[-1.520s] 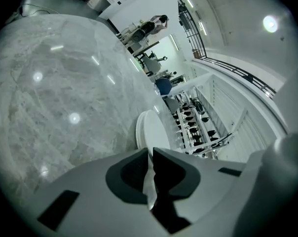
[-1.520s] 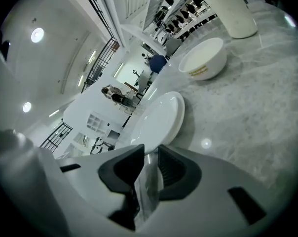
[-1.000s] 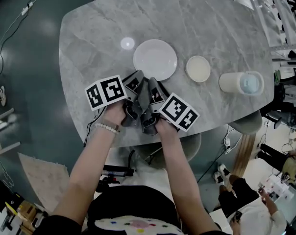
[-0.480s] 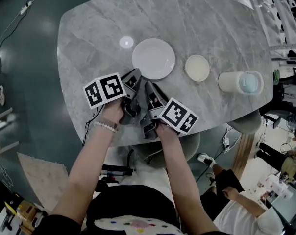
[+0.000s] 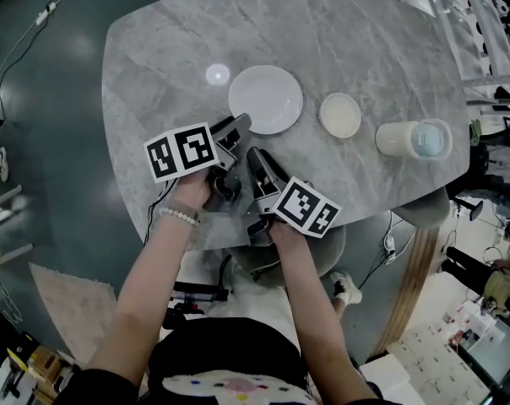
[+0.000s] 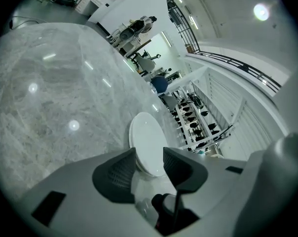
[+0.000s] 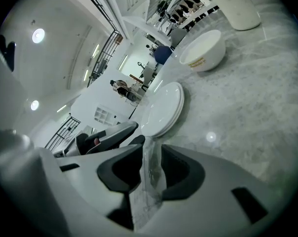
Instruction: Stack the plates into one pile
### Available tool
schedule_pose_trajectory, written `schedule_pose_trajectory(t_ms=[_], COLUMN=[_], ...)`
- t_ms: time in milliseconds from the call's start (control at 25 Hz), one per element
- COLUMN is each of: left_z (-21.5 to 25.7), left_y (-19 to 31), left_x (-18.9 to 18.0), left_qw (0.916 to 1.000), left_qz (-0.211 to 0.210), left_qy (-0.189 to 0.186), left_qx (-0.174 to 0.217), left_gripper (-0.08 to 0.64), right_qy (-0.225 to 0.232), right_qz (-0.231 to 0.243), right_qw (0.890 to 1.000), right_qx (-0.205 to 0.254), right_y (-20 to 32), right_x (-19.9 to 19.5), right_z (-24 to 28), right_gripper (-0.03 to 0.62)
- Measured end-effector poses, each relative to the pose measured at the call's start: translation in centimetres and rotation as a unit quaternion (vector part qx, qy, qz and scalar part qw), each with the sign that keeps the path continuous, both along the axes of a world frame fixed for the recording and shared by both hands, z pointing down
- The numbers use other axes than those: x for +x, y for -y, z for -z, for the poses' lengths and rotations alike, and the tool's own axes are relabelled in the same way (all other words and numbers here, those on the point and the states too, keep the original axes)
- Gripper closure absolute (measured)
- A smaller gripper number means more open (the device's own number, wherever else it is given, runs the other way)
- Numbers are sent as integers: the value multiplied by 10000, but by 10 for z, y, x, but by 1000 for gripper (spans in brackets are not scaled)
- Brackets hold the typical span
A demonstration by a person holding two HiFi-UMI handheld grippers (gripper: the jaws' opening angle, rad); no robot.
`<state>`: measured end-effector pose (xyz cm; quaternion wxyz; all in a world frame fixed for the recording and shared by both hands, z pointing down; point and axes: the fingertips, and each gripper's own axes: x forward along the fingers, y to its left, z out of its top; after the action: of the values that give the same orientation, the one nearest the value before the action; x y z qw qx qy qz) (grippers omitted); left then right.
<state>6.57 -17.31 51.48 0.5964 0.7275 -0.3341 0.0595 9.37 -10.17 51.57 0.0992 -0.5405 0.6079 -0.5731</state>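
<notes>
A pile of white plates (image 5: pixel 266 99) sits mid-table; in the right gripper view this pile (image 7: pixel 164 110) shows two stacked rims. My left gripper (image 5: pixel 241 125) is at the pile's near-left rim. Its jaws are opening, and in its own view the top plate (image 6: pixel 146 142) has its near rim between the spread tips of the left gripper (image 6: pixel 149 154), with neither pad pressing on it. My right gripper (image 5: pixel 255 153) hangs just short of the pile, beside the left one. Between the right gripper's (image 7: pixel 150 149) parted jaws stands a clear film strip (image 7: pixel 151 181).
Right of the pile sit a small cream bowl (image 5: pixel 340 115) and a white cylinder with a blue lid (image 5: pixel 415 140). The grey marble table (image 5: pixel 154 57) ends close behind both grippers. Chairs and cables lie on the floor around it.
The left gripper's jaws have spread apart at the plate rim. The right gripper has drawn back a little toward the table's near edge. The pile has stayed put.
</notes>
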Motion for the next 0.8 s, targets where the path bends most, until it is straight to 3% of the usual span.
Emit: schedule_pose_trajectory(t_ms=[200, 360, 440, 600, 800], left_z=[12, 33, 45, 71, 114], left_y=[-6, -9, -11, -19, -30], left_x=[-6, -20, -28, -42, -70], left_qw=[9993, 9946, 9891, 9732, 9572], left_qz=[-119, -205, -310, -644, -610], left_qy=[167, 507, 739, 1172, 1225], left_qx=[313, 882, 1237, 1871, 2551], left_gripper=[396, 476, 516, 549, 549], right_qy=[-199, -736, -986, -1371, -1865], right_qz=[86, 52, 38, -12, 275], right_qw=[9997, 9969, 9942, 9876, 9748], right_qx=[106, 269, 421, 762, 1197], right_y=[-5, -7, -8, -10, -16], right_x=[-4, 4, 4, 3, -15], right_z=[9, 22, 33, 62, 95], right_gripper=[486, 561, 591, 591, 591])
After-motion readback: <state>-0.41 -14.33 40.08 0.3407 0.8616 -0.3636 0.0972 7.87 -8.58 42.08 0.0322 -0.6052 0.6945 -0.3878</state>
